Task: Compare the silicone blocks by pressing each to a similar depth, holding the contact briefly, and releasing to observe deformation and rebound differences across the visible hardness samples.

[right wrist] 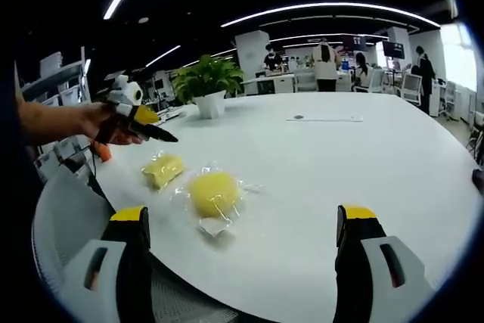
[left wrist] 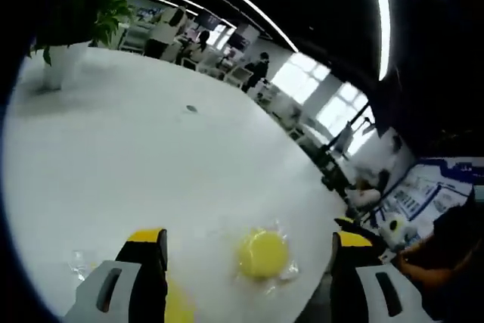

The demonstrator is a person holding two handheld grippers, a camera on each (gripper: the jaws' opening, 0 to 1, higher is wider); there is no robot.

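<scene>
A round yellow silicone block (left wrist: pixel 262 253) in clear wrap lies on the white table (left wrist: pixel 151 164), just ahead of my left gripper (left wrist: pixel 249 236). The left gripper is open and hovers above the block, apart from it. A second yellow block (left wrist: pixel 178 304) peeks out beside its left jaw. In the right gripper view, the round block (right wrist: pixel 214 193) and a rectangular yellow block (right wrist: pixel 162 169) lie near the table's (right wrist: pixel 340 164) left edge. My right gripper (right wrist: pixel 243 213) is open and empty, back from both. A hand holds the left gripper (right wrist: pixel 144 122) above the rectangular block.
A potted plant (right wrist: pixel 208 85) stands further back on the table, also the plant (left wrist: pixel 76 20) at the far left. A scrap of clear wrap (left wrist: pixel 79 262) lies near the left jaw. People and desks (right wrist: pixel 333 66) sit beyond. A mesh chair (right wrist: pixel 72 209) stands at the near edge.
</scene>
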